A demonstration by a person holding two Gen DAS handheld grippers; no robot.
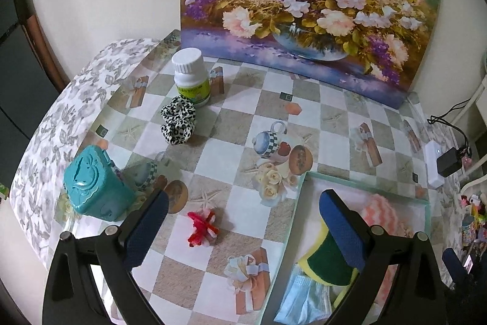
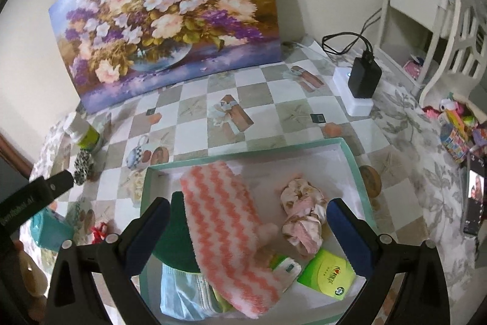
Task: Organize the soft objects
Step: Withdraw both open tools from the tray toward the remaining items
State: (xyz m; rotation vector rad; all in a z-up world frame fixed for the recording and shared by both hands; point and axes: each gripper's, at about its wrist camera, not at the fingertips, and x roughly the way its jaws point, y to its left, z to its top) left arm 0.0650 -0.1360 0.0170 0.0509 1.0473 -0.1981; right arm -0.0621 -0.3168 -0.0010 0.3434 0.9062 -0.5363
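Right now I have both grippers spread wide with nothing between their pads. My left gripper (image 1: 243, 221) hangs over the checkered tablecloth (image 1: 213, 148), and the small red and pink hair tie (image 1: 202, 229) lies on the cloth almost midway between its two fingers, touching neither. Farther ahead and to the left, the black and white leopard scrunchie (image 1: 179, 124) lies just in front of a white pill bottle (image 1: 191, 76), and a teal case (image 1: 96, 185) stands beside my left finger. The right finger of that gripper reaches over the edge of the green-rimmed box (image 1: 365, 188).

My right gripper (image 2: 248, 224) hovers above that same box (image 2: 350, 154). Between its fingers lies the pink and white zigzag cloth (image 2: 225, 230), spread diagonally across a dark green sponge (image 2: 175, 233) and a blue face mask (image 2: 182, 291). A pale floral scrunchie (image 2: 301, 215) sits just inside the right finger, apart from it as far as I can judge through the fisheye. A green tissue packet (image 2: 328, 276) lies below it in the box.
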